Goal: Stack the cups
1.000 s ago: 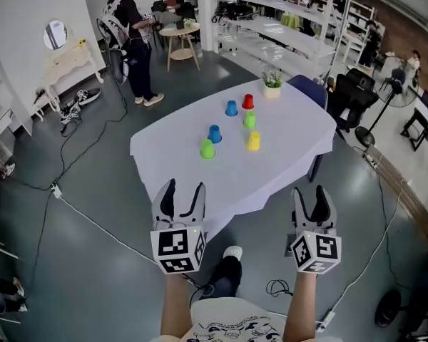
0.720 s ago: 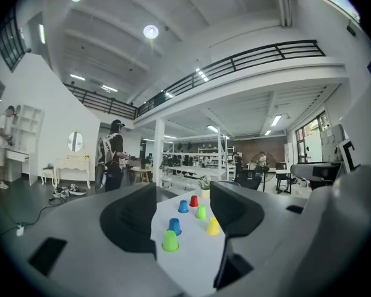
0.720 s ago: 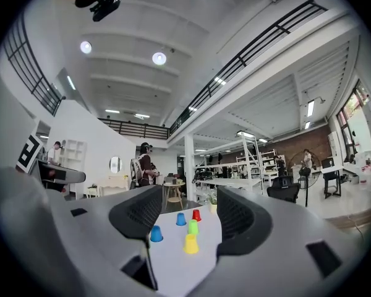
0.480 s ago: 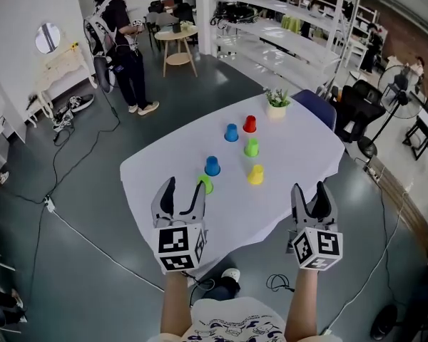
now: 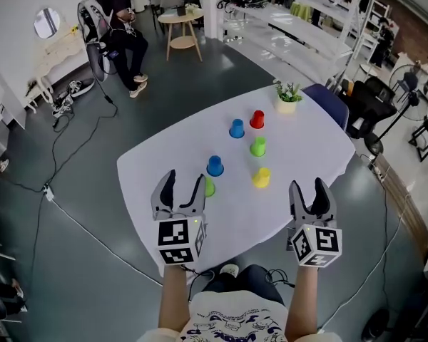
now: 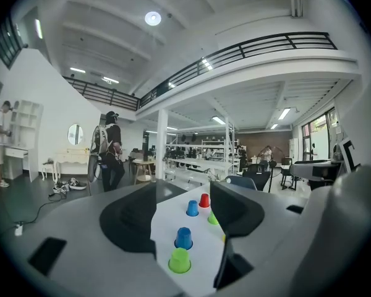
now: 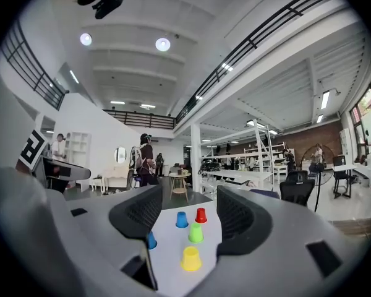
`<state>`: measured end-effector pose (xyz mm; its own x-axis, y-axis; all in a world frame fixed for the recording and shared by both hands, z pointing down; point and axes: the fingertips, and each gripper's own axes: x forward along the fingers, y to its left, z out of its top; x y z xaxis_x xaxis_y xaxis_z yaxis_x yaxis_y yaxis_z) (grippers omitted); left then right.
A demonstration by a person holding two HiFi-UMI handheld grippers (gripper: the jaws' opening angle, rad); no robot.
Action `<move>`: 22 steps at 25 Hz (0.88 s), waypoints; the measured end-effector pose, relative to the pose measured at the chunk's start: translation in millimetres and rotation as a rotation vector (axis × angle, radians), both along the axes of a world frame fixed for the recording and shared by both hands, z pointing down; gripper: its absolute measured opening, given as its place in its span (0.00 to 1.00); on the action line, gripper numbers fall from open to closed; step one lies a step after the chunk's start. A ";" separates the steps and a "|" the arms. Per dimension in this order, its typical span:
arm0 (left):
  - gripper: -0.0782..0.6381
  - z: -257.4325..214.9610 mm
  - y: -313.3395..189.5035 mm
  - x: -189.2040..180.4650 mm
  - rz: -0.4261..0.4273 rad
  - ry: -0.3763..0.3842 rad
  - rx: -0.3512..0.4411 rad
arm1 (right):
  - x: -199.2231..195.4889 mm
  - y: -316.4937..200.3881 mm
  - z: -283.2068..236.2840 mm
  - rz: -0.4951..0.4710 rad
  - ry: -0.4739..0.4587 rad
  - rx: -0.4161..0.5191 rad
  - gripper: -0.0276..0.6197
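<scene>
Both claws wide open, empty: left gripper [image 5: 183, 182], right gripper [image 5: 308, 188]. I've moved them fwd to the table [image 5: 299, 148] near edge. Cups all separate, unstacked; green cup [image 5: 210, 187] now just beyond left, yellow cup [image 5: 261, 177] far-left of right. Pickup's next, I reckon.

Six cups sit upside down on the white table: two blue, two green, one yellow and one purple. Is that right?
No purple cup: the sixth is a red cup, beside the far blue cup, as the head view shows. The rest is right.
</scene>
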<state>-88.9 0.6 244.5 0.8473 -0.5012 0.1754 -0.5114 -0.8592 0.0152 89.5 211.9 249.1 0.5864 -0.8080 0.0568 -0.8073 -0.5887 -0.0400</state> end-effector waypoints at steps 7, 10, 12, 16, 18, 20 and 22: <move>0.48 22.8 -14.1 26.0 -0.036 -0.046 -0.030 | 30.3 -36.7 20.5 -0.066 -0.050 -0.041 0.47; 0.49 35.4 -19.6 46.7 -0.069 -0.076 -0.048 | 53.5 -53.5 33.4 -0.120 -0.070 -0.066 0.48; 0.49 42.7 -25.7 62.3 -0.097 -0.088 -0.055 | 72.5 -66.2 42.9 -0.158 -0.082 -0.085 0.48; 0.49 57.5 -41.3 92.5 -0.164 -0.112 -0.075 | 115.5 -95.9 55.6 -0.240 -0.095 -0.115 0.50; 0.49 63.3 -49.8 109.4 -0.199 -0.123 -0.085 | 139.4 -112.8 59.9 -0.277 -0.101 -0.127 0.50; 0.49 70.4 -55.4 121.5 -0.230 -0.131 -0.096 | 156.4 -128.0 66.1 -0.315 -0.108 -0.139 0.50; 0.49 80.7 -57.9 128.2 -0.257 -0.143 -0.106 | 165.7 -140.8 75.7 -0.355 -0.116 -0.150 0.50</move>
<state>39.3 -57.3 325.3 0.6586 -0.6682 0.3461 -0.7148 -0.6993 0.0103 255.2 71.1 324.7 0.2547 -0.9371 0.2386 -0.9569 -0.2798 -0.0773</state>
